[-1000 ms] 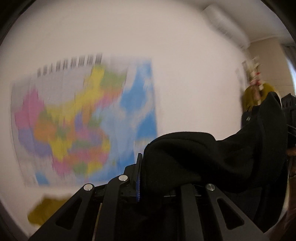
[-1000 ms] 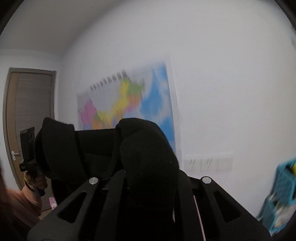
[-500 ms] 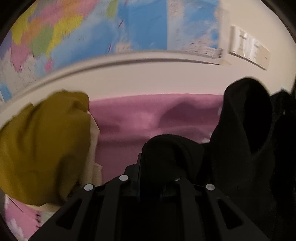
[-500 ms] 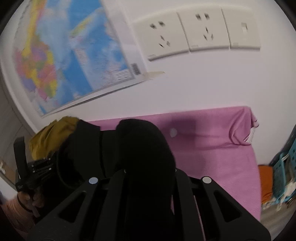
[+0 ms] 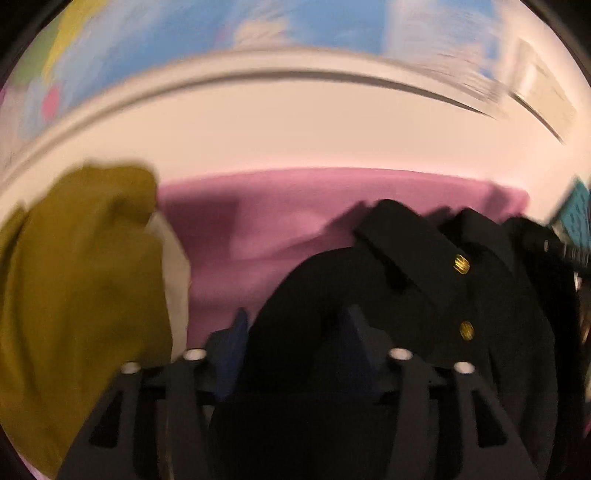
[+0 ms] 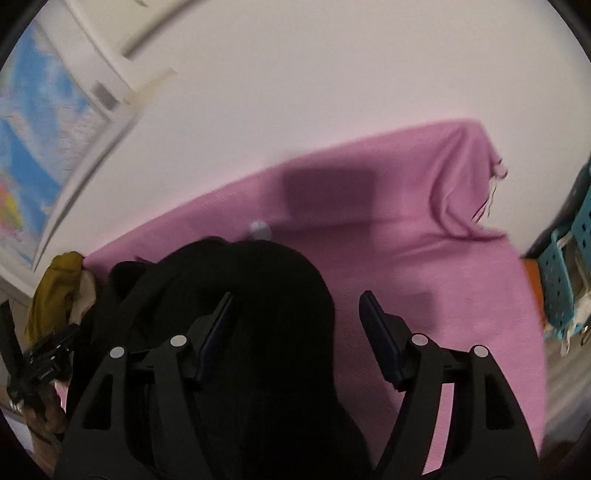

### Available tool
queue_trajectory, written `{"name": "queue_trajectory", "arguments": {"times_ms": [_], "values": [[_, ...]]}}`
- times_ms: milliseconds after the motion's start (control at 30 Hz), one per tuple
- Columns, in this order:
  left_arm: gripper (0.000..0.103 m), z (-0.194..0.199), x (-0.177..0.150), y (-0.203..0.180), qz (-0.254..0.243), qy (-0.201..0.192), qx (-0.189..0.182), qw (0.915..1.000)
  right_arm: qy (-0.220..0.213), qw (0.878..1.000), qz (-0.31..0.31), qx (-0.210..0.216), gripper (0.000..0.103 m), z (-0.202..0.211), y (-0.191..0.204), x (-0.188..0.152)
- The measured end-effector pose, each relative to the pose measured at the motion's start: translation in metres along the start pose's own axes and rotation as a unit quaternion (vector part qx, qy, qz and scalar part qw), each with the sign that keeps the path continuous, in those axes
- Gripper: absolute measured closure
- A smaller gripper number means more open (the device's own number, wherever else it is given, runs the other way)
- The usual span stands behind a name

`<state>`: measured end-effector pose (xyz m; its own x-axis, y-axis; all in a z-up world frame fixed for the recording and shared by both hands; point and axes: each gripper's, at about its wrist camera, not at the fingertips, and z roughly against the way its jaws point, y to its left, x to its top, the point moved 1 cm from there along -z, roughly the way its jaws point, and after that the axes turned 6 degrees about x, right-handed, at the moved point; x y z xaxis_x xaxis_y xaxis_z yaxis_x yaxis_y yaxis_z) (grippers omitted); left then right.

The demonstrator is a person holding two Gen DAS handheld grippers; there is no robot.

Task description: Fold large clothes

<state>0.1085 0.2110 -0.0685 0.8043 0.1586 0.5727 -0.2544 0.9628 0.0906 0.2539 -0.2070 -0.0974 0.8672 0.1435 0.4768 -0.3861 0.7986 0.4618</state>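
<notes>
A black garment with gold buttons (image 5: 424, 280) lies over the pink-covered table (image 5: 258, 229). My left gripper (image 5: 295, 328) is open, its jaws spread, with a fold of the black cloth bulging loose between them. In the right wrist view the same black garment (image 6: 251, 295) bunches between and over the fingers of my right gripper (image 6: 299, 317), which is open, jaws wide apart, above the pink cover (image 6: 424, 258). The left gripper also shows there at the far left (image 6: 40, 362).
A mustard-yellow garment (image 5: 74, 295) is heaped at the table's left end, also seen in the right wrist view (image 6: 55, 295). A wall map (image 5: 221, 22) hangs behind. A teal basket (image 6: 565, 280) stands right of the table. The table's right corner (image 6: 476, 147) drops off.
Both grippers swung down from facing the wall to the table, lowering the black garment onto the pink cover. Both jaws, shut on the cloth before, have opened.
</notes>
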Motion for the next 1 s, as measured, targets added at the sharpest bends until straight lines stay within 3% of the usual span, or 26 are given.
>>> {"name": "queue_trajectory", "arguments": {"times_ms": [100, 200, 233, 267, 433, 500, 567, 600, 633, 733, 800, 867, 1000], "values": [[0.04, 0.005, -0.01, -0.004, -0.036, -0.011, -0.002, 0.9993, 0.009, 0.999, 0.03, 0.038, 0.035, 0.021, 0.007, -0.011], [0.04, -0.015, -0.005, -0.007, -0.042, 0.01, -0.001, 0.9991, 0.05, 0.993, 0.102, 0.014, 0.045, 0.022, 0.021, -0.032], [0.04, -0.021, -0.006, -0.007, -0.039, 0.018, -0.005, 0.9991, 0.071, 0.99, 0.122, -0.01, 0.074, 0.019, 0.021, -0.039], [0.04, -0.023, -0.009, -0.006, -0.036, 0.022, -0.011, 0.999, 0.081, 0.988, 0.127, -0.02, 0.097, 0.017, 0.018, -0.041], [0.04, 0.008, -0.018, -0.002, -0.049, -0.013, -0.005, 0.9987, -0.013, 0.996, 0.076, -0.033, 0.098, 0.06, -0.018, -0.014], [0.04, 0.026, -0.024, 0.004, -0.048, -0.029, -0.014, 0.9983, -0.013, 0.998, 0.05, -0.044, 0.092, 0.055, -0.031, -0.013], [0.04, 0.048, -0.036, 0.013, -0.055, -0.049, -0.014, 0.9971, 0.008, 0.997, 0.031, -0.073, 0.069, 0.041, -0.042, -0.018], [0.039, 0.055, -0.041, 0.012, -0.06, -0.058, -0.014, 0.9964, 0.018, 0.994, 0.034, -0.104, 0.068, 0.038, -0.047, -0.025], [0.037, 0.066, -0.042, 0.009, -0.068, -0.067, -0.015, 0.9953, 0.015, 0.994, 0.035, -0.101, 0.067, 0.041, -0.047, -0.028], [0.033, 0.093, -0.061, 0.013, -0.086, -0.096, -0.004, 0.9916, -0.023, 0.999, 0.018, -0.035, 0.039, 0.079, -0.045, -0.049], [0.033, 0.107, -0.074, 0.026, -0.089, -0.101, 0.001, 0.9909, -0.03, 0.999, 0.025, 0.016, 0.038, 0.104, -0.038, -0.066], [0.033, 0.11, -0.09, 0.027, -0.086, -0.101, 0.001, 0.9911, -0.032, 0.997, 0.044, 0.063, 0.031, 0.135, -0.026, -0.101], [0.032, 0.119, -0.113, 0.037, -0.074, -0.099, 0.006, 0.9923, -0.004, 0.991, 0.088, 0.098, 0.021, 0.17, -0.001, -0.175]]}}
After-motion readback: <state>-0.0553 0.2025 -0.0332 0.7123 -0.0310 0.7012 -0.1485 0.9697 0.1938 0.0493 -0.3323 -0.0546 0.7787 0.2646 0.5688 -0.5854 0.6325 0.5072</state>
